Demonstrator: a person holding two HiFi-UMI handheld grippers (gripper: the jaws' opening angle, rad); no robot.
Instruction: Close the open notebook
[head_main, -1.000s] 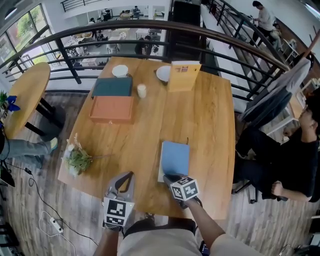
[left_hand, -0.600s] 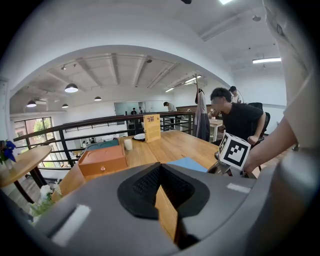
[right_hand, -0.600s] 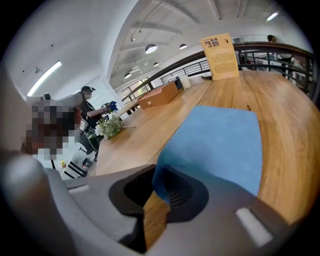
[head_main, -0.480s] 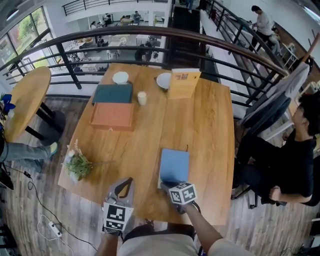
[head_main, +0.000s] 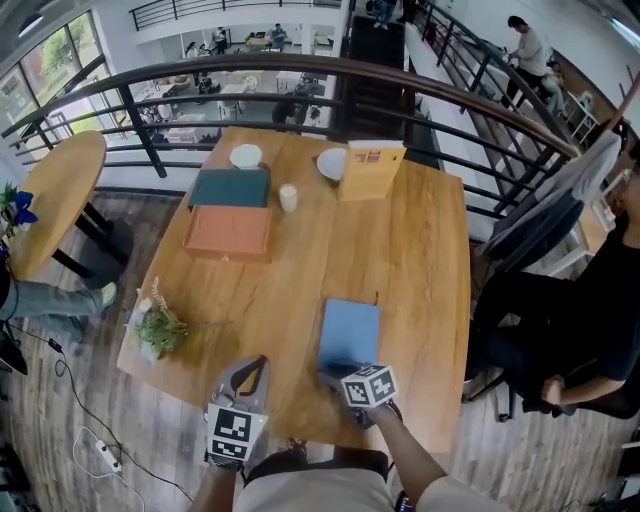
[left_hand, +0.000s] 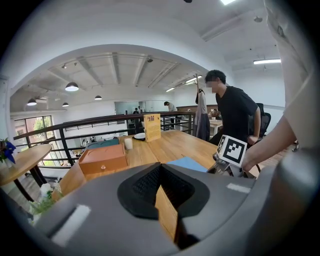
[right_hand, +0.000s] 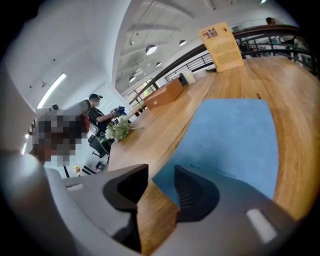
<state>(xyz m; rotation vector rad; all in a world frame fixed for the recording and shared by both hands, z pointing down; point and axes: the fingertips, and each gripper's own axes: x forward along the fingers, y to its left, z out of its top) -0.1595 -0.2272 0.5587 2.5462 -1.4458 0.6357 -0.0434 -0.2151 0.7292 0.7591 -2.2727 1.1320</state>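
Head view shows the wooden desk (head_main: 430, 250) with the blue notebook (head_main: 350, 333) lying flat and already shut, just ahead of the right gripper (head_main: 336, 371). That gripper's jaws have just been opening and stand wide above the notebook's near corner, gripping nothing. The left gripper (head_main: 250, 366), off to the other's left, has its jaws together and empty. I judge the notebook light and thin, with a bendy, slightly slick cover, best taken at the free edge. Its cover shows no writing. The upright card (head_main: 370, 158), far beyond both grippers, has print too small to read.
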